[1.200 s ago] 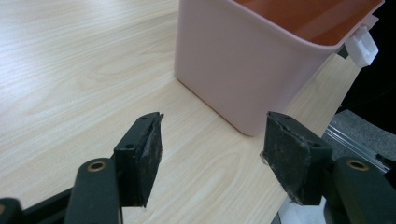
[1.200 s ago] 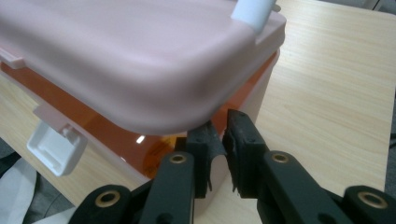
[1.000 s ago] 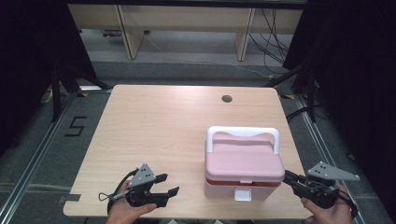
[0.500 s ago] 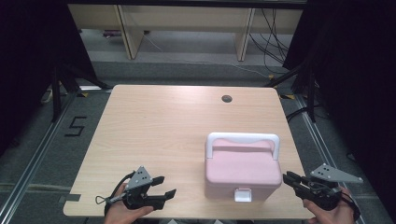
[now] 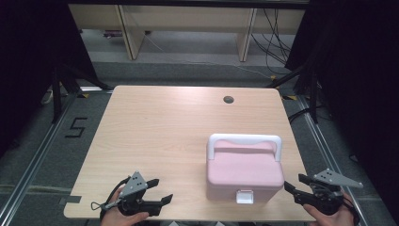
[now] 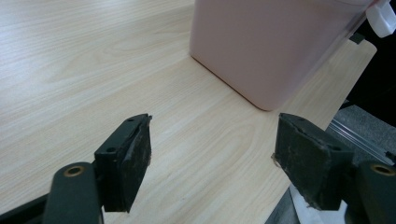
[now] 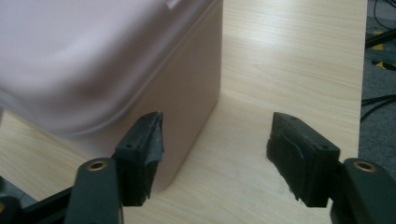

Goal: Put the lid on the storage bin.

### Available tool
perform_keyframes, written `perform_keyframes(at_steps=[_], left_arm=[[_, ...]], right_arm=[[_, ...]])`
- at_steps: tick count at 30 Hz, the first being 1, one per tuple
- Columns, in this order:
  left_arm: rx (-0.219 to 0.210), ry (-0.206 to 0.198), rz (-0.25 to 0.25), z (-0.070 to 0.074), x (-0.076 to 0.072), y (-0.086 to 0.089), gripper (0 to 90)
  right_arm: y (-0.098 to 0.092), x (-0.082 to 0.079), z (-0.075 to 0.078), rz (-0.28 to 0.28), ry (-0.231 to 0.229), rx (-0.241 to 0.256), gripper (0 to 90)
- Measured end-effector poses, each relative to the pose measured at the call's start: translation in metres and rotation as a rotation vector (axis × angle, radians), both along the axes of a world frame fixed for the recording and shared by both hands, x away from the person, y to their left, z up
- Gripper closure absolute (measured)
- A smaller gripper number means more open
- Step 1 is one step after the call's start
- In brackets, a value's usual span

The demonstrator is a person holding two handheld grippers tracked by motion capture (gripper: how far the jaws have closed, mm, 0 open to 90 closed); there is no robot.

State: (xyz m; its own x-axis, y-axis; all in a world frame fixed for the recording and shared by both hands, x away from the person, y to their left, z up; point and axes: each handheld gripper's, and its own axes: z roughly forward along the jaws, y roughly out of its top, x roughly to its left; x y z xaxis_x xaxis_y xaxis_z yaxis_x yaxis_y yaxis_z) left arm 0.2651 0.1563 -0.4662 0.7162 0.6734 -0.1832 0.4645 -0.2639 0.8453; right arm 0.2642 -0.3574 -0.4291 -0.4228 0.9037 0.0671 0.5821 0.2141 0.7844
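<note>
A pink plastic box with a white handle and white front latch (image 5: 244, 169) stands on the light wooden bench (image 5: 164, 127) near its front right corner. The left tongs (image 5: 157, 192) hover released at the front edge, well left of the box. The right tongs (image 5: 292, 183), also released and empty, sit just beside the box's right side.
</note>
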Motion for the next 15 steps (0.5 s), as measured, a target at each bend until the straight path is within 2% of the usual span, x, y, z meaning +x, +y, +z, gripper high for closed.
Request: perform_keyframes(at_steps=[1,2,3,4,5,6,7,8,9,12,15], left_arm=[[0.009,-0.005,0.003,0.0,-0.001,0.001,25.3],[0.007,-0.005,0.008,0.0,-0.002,0.001,24.9],[0.003,-0.01,0.0,-0.001,-0.002,0.001,24.6],[0.017,-0.016,-0.002,-0.002,-0.004,0.002,24.4],[0.012,-0.017,0.001,-0.003,-0.005,0.002,23.6],[0.027,-0.023,-0.005,-0.003,-0.006,0.003,23.2],[0.03,-0.027,-0.004,-0.004,-0.007,0.003,23.1],[0.034,-0.028,-0.001,-0.004,-0.009,0.003,23.1],[0.037,-0.031,-0.008,-0.004,-0.01,0.004,23.0],[0.03,-0.036,-0.011,-0.005,-0.013,0.005,22.3],[0.031,-0.036,-0.016,-0.005,-0.018,0.007,21.7]], right_arm=[[0.002,-0.001,-0.002,-0.012,0.032,0.018,32.2],[0.0,0.0,-0.004,0.0,0.014,-0.001,31.7],[0.001,-0.001,-0.006,-0.006,0.02,0.004,31.2],[0.002,-0.001,-0.008,-0.014,0.032,0.017,30.9],[0.002,-0.001,-0.011,-0.008,0.02,-0.001,30.5],[0.004,-0.002,-0.013,-0.019,0.042,0.022,30.3],[0.002,-0.001,-0.015,-0.007,0.03,-0.001,29.8],[0.004,-0.003,-0.017,-0.015,0.051,0.014,29.6],[0.002,-0.001,-0.019,-0.002,0.034,-0.01,29.4],[0.002,-0.003,-0.025,-0.014,0.057,0.011,29.4],[0.0,-0.004,-0.03,-0.002,0.055,-0.01,29.3]])
